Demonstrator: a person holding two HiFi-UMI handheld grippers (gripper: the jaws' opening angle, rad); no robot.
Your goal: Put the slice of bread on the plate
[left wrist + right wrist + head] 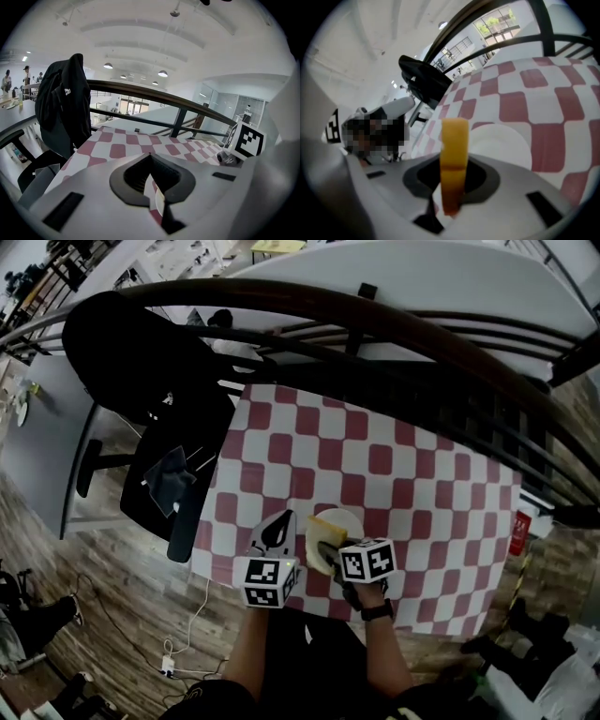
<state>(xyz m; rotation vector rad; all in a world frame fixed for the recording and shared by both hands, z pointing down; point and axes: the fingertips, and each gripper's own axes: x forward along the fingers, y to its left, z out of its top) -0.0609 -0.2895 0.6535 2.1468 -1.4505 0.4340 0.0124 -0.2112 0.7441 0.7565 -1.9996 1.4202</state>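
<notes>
A yellow slice of bread (454, 157) stands on edge between the jaws of my right gripper (451, 197), which is shut on it. The head view shows the bread (319, 538) over the near left rim of the white plate (347, 519). The plate (506, 143) lies just past the slice, on the red-and-white checked tablecloth (394, 465). My left gripper (283, 521) hangs just left of the plate with its jaws drawn together to a thin slit and nothing between them. Only cloth shows through that slit at the left gripper (155, 199).
A black chair with a dark jacket (141, 362) stands left of the table. A dark curved railing (375, 329) runs behind the table's far edge. The near table edge (281, 601) is just below the grippers. A cable (192, 634) lies on the wooden floor.
</notes>
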